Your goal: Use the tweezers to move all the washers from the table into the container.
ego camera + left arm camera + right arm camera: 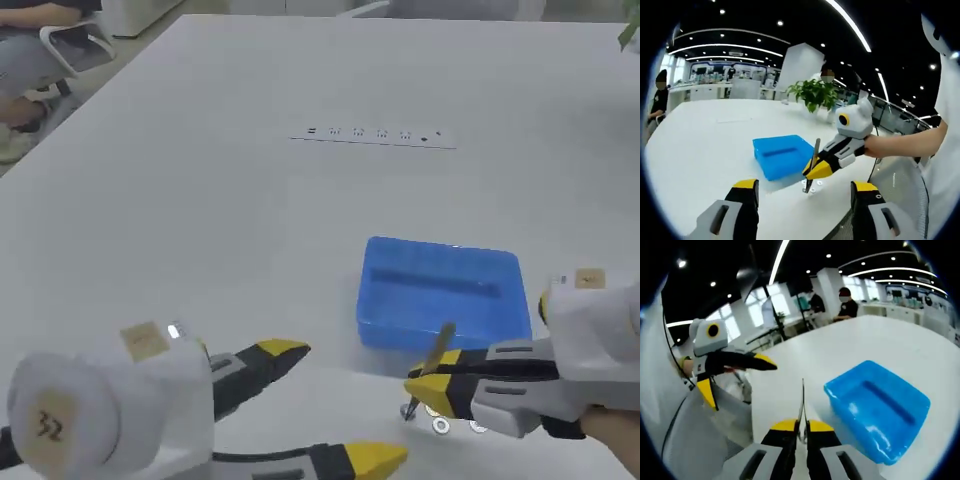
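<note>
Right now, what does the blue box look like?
The box is bright blue and looks like smooth plastic. It is a shallow rectangle with rounded corners and an open top, sitting flat on the white table. A long dark strip runs along its floor. Washers lie on the table beside it, none inside that I can see. The right gripper holds tweezers near its side.

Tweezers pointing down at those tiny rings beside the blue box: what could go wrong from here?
1. The washers are small and flat. The tweezers could flick one away, and the left gripper view shows them lying near the edge of the table.
2. The right gripper pinches the tweezers partway along, so they might twist in its hold.
3. A washer could slip free while being lifted over the wall of the container.
</note>
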### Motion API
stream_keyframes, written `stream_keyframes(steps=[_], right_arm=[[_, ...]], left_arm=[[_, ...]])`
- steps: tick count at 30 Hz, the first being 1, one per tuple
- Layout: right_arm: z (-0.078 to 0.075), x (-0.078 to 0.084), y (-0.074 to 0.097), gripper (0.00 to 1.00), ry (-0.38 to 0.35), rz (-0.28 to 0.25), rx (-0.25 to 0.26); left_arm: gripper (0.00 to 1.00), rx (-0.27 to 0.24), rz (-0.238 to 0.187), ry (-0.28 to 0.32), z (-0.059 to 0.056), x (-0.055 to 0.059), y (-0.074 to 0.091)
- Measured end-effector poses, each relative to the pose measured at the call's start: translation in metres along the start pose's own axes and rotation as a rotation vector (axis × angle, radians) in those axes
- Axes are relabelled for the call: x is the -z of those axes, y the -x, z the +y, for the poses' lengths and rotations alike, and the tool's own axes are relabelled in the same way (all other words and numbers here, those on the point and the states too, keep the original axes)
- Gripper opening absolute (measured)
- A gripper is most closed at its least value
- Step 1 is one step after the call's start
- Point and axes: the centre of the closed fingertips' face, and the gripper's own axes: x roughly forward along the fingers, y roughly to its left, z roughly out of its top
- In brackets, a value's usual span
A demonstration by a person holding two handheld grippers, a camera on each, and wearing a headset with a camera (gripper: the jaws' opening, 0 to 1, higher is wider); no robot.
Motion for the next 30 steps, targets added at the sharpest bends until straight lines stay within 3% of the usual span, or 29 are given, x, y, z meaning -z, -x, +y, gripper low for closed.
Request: stream_keyframes(steps=[3, 6, 9, 12, 14, 21, 25, 30], right_arm=[[-0.002, -0.010, 0.010, 0.03, -0.004, -0.034, 0.027], [-0.007, -0.023, 0.023, 0.03, -0.015, -0.087, 0.060], [-0.015, -0.035, 0.036, 0.03, -0.025, -0.137, 0.103], [-0.029, -0.047, 0.047, 0.03, -0.030, -0.185, 0.168], [-0.039, -0.051, 0.053, 0.03, -0.037, -0.207, 0.213], [-0.098, -0.035, 0.060, 0.03, -0.128, -0.163, 0.403], [-0.120, -0.027, 0.055, 0.03, -0.147, -0.143, 0.449], [-0.128, -0.020, 0.046, 0.03, -0.131, -0.094, 0.467]], left_arm=[[0.87, -0.070, -0.079, -0.051, 0.008, -0.013, 0.003], [0.97, -0.084, -0.263, -0.062, 0.009, -0.044, 0.009], [0.97, -0.101, -0.306, -0.027, 0.012, -0.049, 0.016], [0.97, -0.157, -0.288, -0.058, 0.021, -0.047, 0.017], [0.97, -0.168, -0.279, -0.074, 0.021, -0.046, 0.017], [0.93, -0.162, -0.238, -0.111, 0.020, -0.039, 0.014], [0.91, -0.171, -0.222, -0.129, 0.022, -0.037, 0.014], [0.90, -0.170, -0.215, -0.130, 0.023, -0.036, 0.013]])
